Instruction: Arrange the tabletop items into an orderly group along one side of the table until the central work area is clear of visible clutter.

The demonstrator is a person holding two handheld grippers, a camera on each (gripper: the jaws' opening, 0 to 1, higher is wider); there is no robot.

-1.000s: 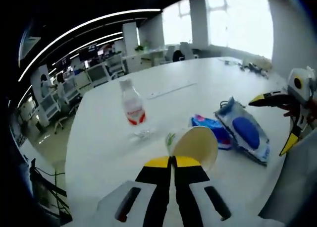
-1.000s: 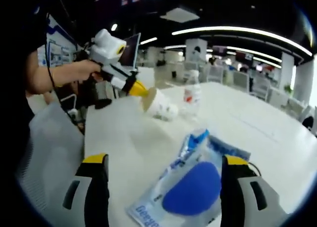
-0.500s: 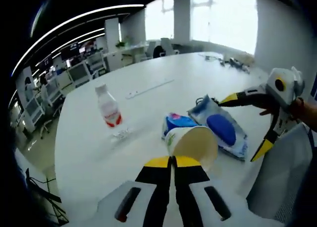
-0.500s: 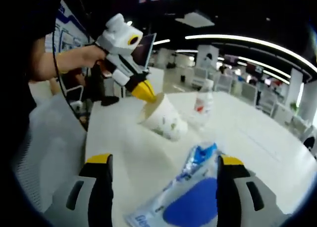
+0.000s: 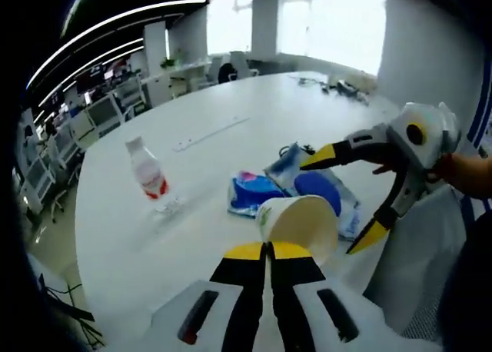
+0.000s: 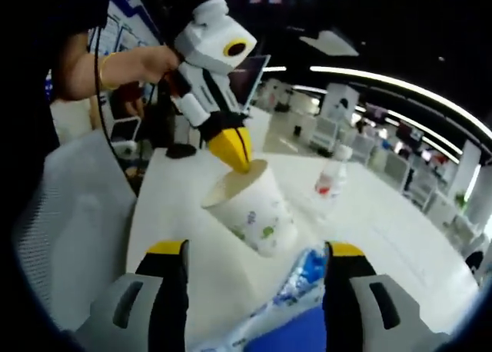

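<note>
White paper, printed with small green marks, makes up the cup [image 6: 250,212] that the left gripper [image 6: 231,148] pinches by the rim, its yellow-tipped jaws closed together on the cup's edge. In the left gripper view the same cup [image 5: 300,223] sits just past the closed jaws of the left gripper [image 5: 268,250], its open mouth turned toward the camera and held above the white table [image 5: 200,175].

The right gripper [image 5: 342,198] enters from the right with its jaws spread wide, above a blue-and-white pouch [image 5: 323,194] lying flat on the table. Just left of that pouch, touching it, lies a smaller blue packet [image 5: 250,192]. Farther left, well apart from the packets, a clear plastic bottle [image 5: 147,175] with a red label stands upright.

In the right gripper view the right gripper [image 6: 254,249] is wide open, with the pouch [image 6: 288,325] between its jaws near the bottom, and the bottle [image 6: 332,175] is beyond the cup.
</note>
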